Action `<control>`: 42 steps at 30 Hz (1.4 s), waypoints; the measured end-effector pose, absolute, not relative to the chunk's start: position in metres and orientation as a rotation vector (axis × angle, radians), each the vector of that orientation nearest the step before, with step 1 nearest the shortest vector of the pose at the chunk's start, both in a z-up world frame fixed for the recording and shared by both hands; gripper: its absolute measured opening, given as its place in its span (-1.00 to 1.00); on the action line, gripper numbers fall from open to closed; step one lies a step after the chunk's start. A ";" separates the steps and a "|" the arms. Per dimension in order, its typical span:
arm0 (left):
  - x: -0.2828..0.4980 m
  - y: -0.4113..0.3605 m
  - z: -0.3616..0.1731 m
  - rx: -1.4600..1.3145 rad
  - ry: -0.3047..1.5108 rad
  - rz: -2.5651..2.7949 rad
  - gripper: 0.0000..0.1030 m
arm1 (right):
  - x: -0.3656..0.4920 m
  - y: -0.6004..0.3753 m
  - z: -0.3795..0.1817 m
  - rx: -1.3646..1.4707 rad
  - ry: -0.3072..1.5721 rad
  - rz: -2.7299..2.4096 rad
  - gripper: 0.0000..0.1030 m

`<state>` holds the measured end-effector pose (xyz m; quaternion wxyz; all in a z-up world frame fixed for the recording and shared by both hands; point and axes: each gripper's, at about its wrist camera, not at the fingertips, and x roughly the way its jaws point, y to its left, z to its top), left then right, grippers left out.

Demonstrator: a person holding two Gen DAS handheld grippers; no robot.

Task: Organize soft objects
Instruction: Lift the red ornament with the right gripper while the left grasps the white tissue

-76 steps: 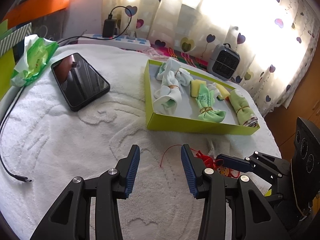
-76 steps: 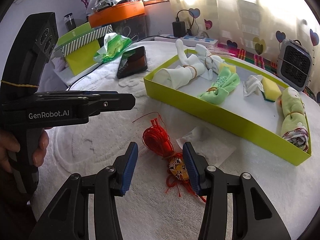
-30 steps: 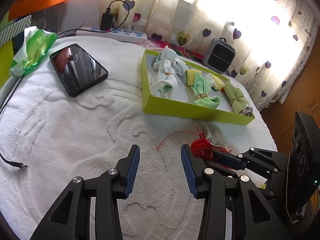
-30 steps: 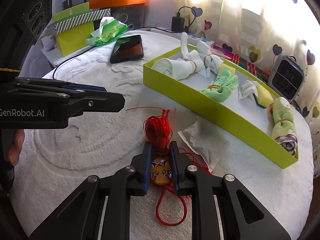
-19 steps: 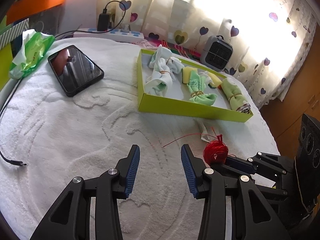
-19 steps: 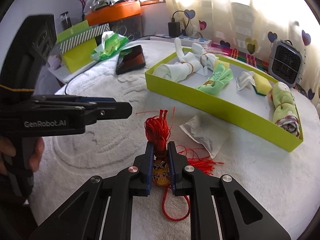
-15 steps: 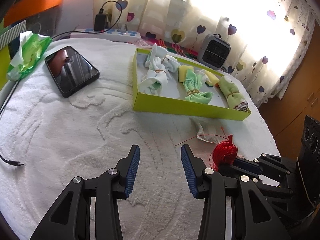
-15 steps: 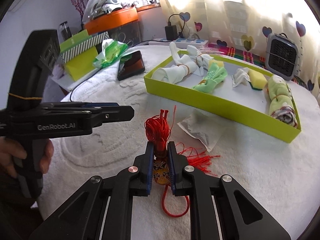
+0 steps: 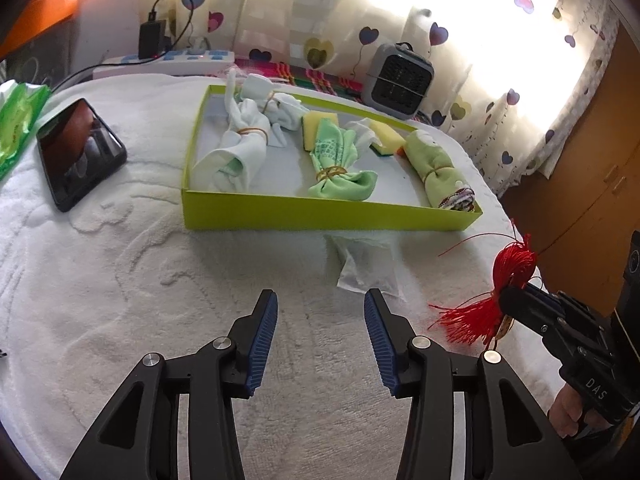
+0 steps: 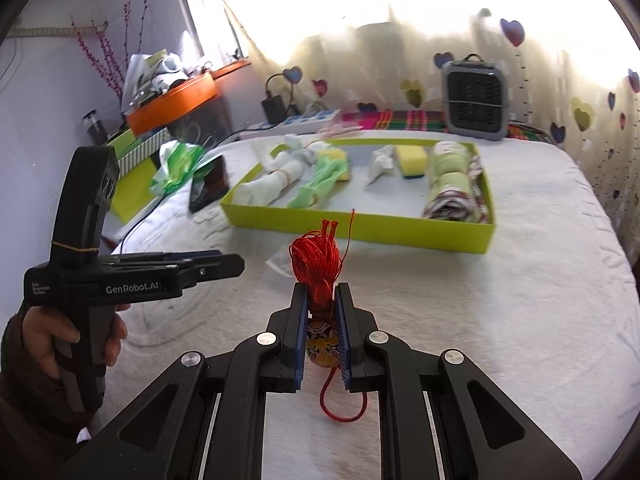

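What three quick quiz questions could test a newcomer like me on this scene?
1. True or false: the right tool is shut on the red tassel ornament.
2. What does the left tool hold?
A. a sponge
B. nothing
C. the phone
3. Fill in: the rolled cloth bundles lie in the ____ tray.

Key:
1. True. Its fingers pinch the ornament, which is lifted off the white towel.
2. B. Its jaws stand open above the towel.
3. Green. The phone lies outside it.
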<state>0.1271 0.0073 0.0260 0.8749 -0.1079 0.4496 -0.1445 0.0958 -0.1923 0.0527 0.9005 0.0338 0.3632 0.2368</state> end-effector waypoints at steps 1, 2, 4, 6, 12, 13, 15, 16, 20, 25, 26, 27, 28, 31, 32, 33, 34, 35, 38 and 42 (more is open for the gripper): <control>0.130 0.003 0.026 -0.215 0.939 -0.305 -0.14 | 0.097 -0.196 0.054 0.066 0.746 0.472 -0.73; 0.132 0.000 0.027 -0.207 0.939 -0.311 -0.14 | 0.097 -0.198 0.054 0.058 0.739 0.453 -0.73; 0.137 -0.007 0.026 -0.194 0.946 -0.315 -0.14 | 0.099 -0.203 0.055 0.055 0.731 0.433 -0.73; 0.141 -0.013 0.025 -0.178 0.949 -0.312 -0.14 | 0.101 -0.208 0.056 0.067 0.728 0.430 -0.73; 0.152 -0.027 0.022 -0.135 0.962 -0.306 -0.14 | 0.104 -0.216 0.054 0.072 0.722 0.421 -0.73; 0.153 -0.029 0.022 -0.129 0.963 -0.300 -0.14 | 0.104 -0.217 0.053 0.072 0.721 0.419 -0.73; 0.155 -0.032 0.021 -0.119 0.963 -0.298 -0.14 | 0.106 -0.218 0.053 0.077 0.720 0.420 -0.73; 0.157 -0.033 0.020 -0.117 0.966 -0.299 -0.14 | 0.106 -0.219 0.053 0.080 0.720 0.421 -0.73; 0.161 -0.042 0.017 -0.082 0.970 -0.286 -0.14 | 0.108 -0.220 0.052 0.078 0.715 0.421 -0.73; 0.161 -0.048 0.016 -0.045 0.966 -0.266 -0.14 | 0.110 -0.221 0.050 0.092 0.717 0.430 -0.73; 0.162 -0.048 0.016 -0.044 0.965 -0.264 -0.14 | 0.110 -0.221 0.050 0.093 0.718 0.432 -0.73; 0.162 -0.049 0.015 -0.044 0.965 -0.262 -0.14 | 0.111 -0.220 0.050 0.093 0.719 0.434 -0.73; 0.161 -0.049 0.015 -0.044 0.963 -0.260 -0.14 | 0.111 -0.220 0.049 0.092 0.720 0.435 -0.73; 0.160 -0.049 0.014 -0.038 0.959 -0.259 -0.14 | 0.112 -0.219 0.048 0.091 0.721 0.437 -0.73; 0.160 -0.050 0.014 -0.037 0.958 -0.259 -0.14 | 0.112 -0.219 0.048 0.092 0.722 0.440 -0.73; 0.160 -0.050 0.014 -0.032 0.956 -0.260 -0.14 | 0.112 -0.219 0.048 0.093 0.723 0.442 -0.73; 0.159 -0.050 0.014 -0.029 0.952 -0.260 -0.14 | 0.112 -0.219 0.048 0.092 0.723 0.443 -0.73; 0.159 -0.050 0.014 -0.027 0.949 -0.259 -0.14 | 0.112 -0.219 0.047 0.091 0.723 0.444 -0.73; 0.158 -0.051 0.015 -0.021 0.945 -0.258 -0.14 | 0.112 -0.219 0.046 0.092 0.729 0.448 -0.73; 0.156 -0.052 0.015 -0.010 0.937 -0.256 -0.17 | 0.113 -0.218 0.045 0.095 0.735 0.450 -0.73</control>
